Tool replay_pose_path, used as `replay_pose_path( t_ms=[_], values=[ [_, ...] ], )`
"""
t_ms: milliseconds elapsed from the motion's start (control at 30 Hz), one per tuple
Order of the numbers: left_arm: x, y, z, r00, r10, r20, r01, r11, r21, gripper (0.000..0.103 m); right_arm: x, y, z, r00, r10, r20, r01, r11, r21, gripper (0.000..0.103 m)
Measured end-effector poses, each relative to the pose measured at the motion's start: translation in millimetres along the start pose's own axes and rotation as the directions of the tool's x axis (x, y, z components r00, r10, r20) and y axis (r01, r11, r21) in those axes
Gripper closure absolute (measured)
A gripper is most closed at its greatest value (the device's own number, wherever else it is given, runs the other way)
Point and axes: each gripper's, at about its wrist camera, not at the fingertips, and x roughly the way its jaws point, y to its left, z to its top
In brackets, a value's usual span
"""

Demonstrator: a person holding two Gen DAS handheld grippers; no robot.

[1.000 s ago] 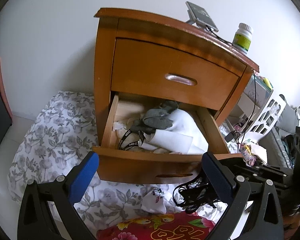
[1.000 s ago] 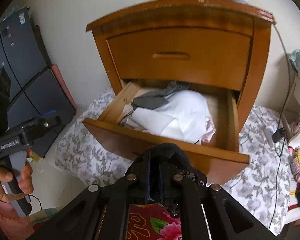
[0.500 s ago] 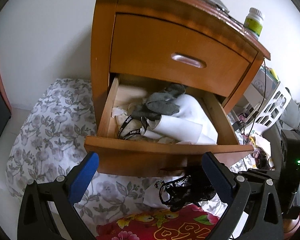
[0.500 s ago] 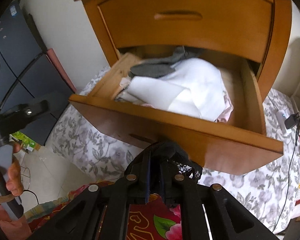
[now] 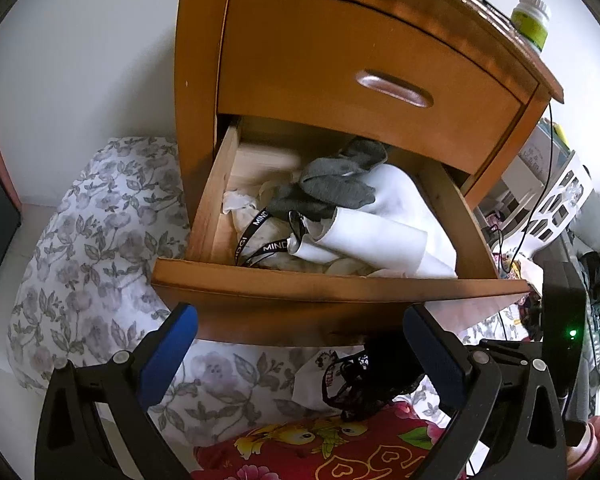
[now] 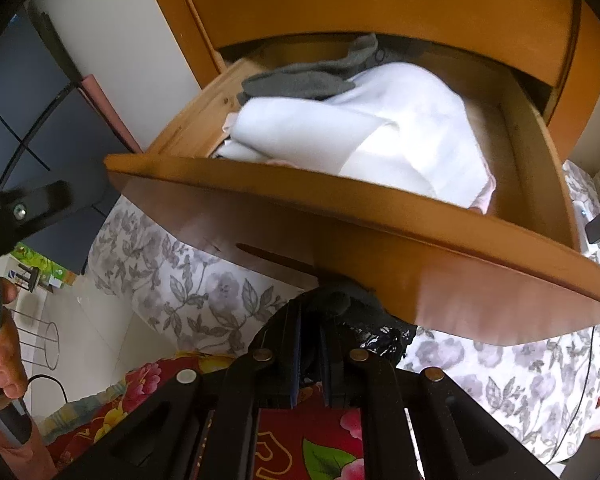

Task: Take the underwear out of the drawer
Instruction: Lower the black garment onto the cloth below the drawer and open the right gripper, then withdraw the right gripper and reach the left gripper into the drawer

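Observation:
The lower drawer [image 5: 300,292] of a wooden nightstand stands pulled out, holding white cloth [image 5: 384,224], a grey garment [image 5: 336,184] and a black printed band [image 5: 260,240]. My right gripper [image 6: 310,314] is shut on black lace underwear [image 6: 384,336], held just below the drawer front [image 6: 380,240]. In the left wrist view that underwear [image 5: 356,384] hangs under the drawer, above a red cloth. My left gripper [image 5: 300,348] is open in front of the drawer with nothing between its blue pads [image 5: 168,356].
The closed top drawer [image 5: 360,80] sits above, with a green-labelled bottle [image 5: 532,20] on the nightstand. Grey floral bedding [image 5: 92,264] lies around its base and a red flowered cloth [image 5: 340,448] lies near me. Cables and clutter [image 5: 540,220] crowd the right. A hand [image 6: 6,344] holds the left gripper's handle.
Both grippers have sunk and tipped downward, so the drawer looms larger and higher. The right gripper has carried the black underwear down below the drawer front toward the red cloth.

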Motion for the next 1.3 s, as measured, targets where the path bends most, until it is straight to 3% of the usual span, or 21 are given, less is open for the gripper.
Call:
replay_pose_path(
  t_ms=[300,433,533,600,633,667,800,1300],
  values=[
    [14,1,1,1.0,0.008,-0.031,-0.008,1.0,-0.001,0.001,15,-6,0,0.999,-0.011,-0.051,0.011,1.0,0.011,0.092],
    [16,1,1,0.999,0.01,-0.037,-0.01,1.0,-0.001,0.001,15,-6,0,0.998,-0.017,-0.052,0.018,1.0,0.01,0.079],
    [16,1,1,0.999,0.011,-0.037,-0.011,1.0,0.001,0.001,13,-5,0,0.998,-0.023,-0.055,0.024,1.0,0.012,0.076],
    [16,1,1,0.999,0.011,-0.037,-0.011,1.0,0.0,0.001,13,-4,0,0.998,-0.03,-0.056,0.03,0.999,0.01,0.066],
    [16,1,1,0.999,0.011,-0.037,-0.011,1.0,0.0,0.001,12,-4,0,0.998,-0.033,-0.055,0.033,0.999,0.008,0.056],
    [15,1,1,0.999,0.01,-0.038,-0.01,1.0,0.0,0.001,12,-3,0,0.998,-0.037,-0.05,0.037,0.999,0.004,0.053],
    [14,0,1,0.999,0.009,-0.036,-0.009,1.0,0.003,0.001,9,-5,0,0.998,-0.043,-0.048,0.043,0.999,0.007,0.05],
    [7,0,2,1.0,0.019,-0.021,-0.02,1.0,-0.004,0.001,-13,-7,0,0.997,-0.08,-0.002,0.08,0.997,0.018,0.02]
  ],
)
